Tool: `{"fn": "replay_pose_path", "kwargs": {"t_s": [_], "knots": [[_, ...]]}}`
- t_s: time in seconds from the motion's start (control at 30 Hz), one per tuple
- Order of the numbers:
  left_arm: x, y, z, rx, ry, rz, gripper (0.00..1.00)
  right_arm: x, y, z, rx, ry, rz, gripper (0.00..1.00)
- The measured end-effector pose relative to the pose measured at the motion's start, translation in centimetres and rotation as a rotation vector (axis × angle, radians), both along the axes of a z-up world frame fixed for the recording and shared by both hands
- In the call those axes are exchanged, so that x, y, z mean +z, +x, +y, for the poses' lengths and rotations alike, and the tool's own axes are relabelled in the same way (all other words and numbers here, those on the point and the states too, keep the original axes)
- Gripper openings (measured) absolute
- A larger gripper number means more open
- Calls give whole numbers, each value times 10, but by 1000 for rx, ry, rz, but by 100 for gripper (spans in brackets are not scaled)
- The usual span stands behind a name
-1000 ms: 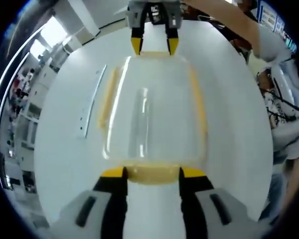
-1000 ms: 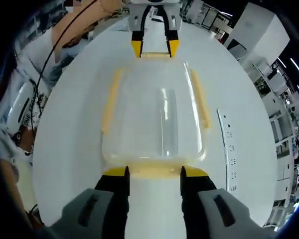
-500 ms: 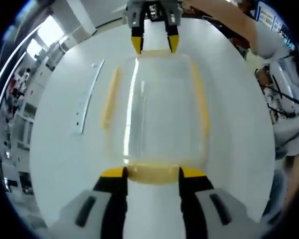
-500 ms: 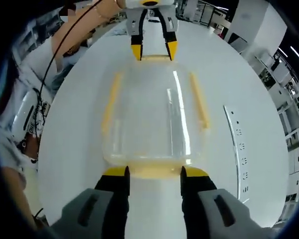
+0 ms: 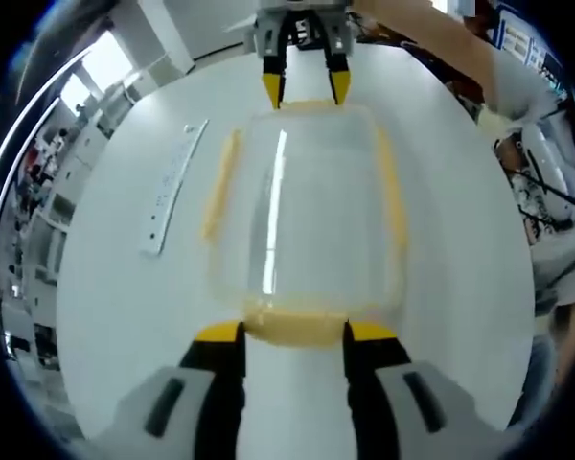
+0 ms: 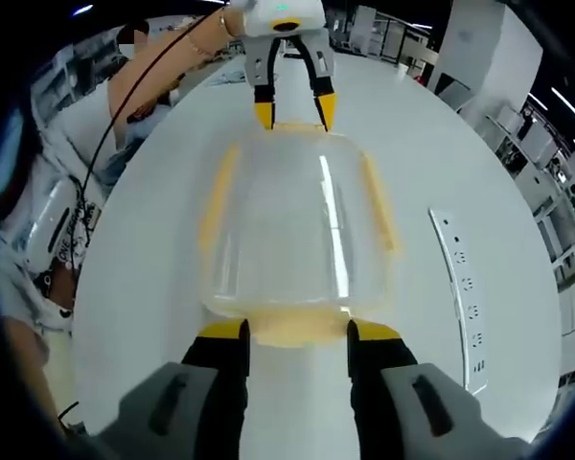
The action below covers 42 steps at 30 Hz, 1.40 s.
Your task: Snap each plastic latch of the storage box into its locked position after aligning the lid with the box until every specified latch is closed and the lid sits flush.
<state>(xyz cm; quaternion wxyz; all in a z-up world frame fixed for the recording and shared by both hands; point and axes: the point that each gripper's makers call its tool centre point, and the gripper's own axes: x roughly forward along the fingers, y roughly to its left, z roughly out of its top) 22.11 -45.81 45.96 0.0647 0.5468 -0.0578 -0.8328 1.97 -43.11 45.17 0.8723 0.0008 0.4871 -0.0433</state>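
The clear storage box (image 5: 305, 225) sits on the white table (image 5: 460, 287) between the two claws, one at each short end. The left claw (image 5: 290, 333) stands spread, its yellow tips either side of the near end latch (image 5: 292, 329); the right claw (image 6: 297, 332) is parted the same way around the opposite end latch (image 6: 295, 328), clamping nothing. Compared with a second ago, both claws have tipped up a little, and the glare streak across the lid (image 6: 297, 220) has slid. The long side latches (image 5: 395, 206) look splayed outward, so I judge them still open. A white power strip (image 5: 169, 190) lies beside the box.
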Motion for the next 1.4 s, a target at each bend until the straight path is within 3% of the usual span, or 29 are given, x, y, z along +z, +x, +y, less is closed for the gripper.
{"fn": "replay_pose_path", "kwargs": {"t_s": [0.17,0.3,0.37,0.47,0.57,0.7,0.8,0.97,1.07,1.2,1.33,1.4], "knots": [[1,13,-8,23,-46,-14,44,2,-8,0,-21,7,0,39],[13,20,-20,40,-134,-4,35,3,-21,-5,-21,-25,39,28],[23,16,-22,61,-144,53,32,11,-21,-11,-39,-56,13,28],[36,0,-20,54,-151,132,28,28,-3,-18,-37,-106,-85,22],[40,-25,-11,54,-86,234,22,40,19,-18,-19,-127,-174,17],[41,-53,-6,89,-10,361,15,33,34,-15,-9,-115,-171,14],[35,-60,-8,95,-3,377,8,25,37,-14,-16,-111,-146,11],[22,-64,-8,118,20,390,0,22,38,-12,-36,-90,-177,3],[17,-63,-10,125,22,381,0,22,32,-17,-69,-116,-185,0],[20,-65,-14,137,20,401,0,34,13,-29,-204,-109,-284,0],[20,-65,-20,157,29,401,0,29,-5,-32,-222,-113,-332,0],[21,-69,-19,164,65,421,0,22,-9,-31,-224,-111,-348,0]]}}
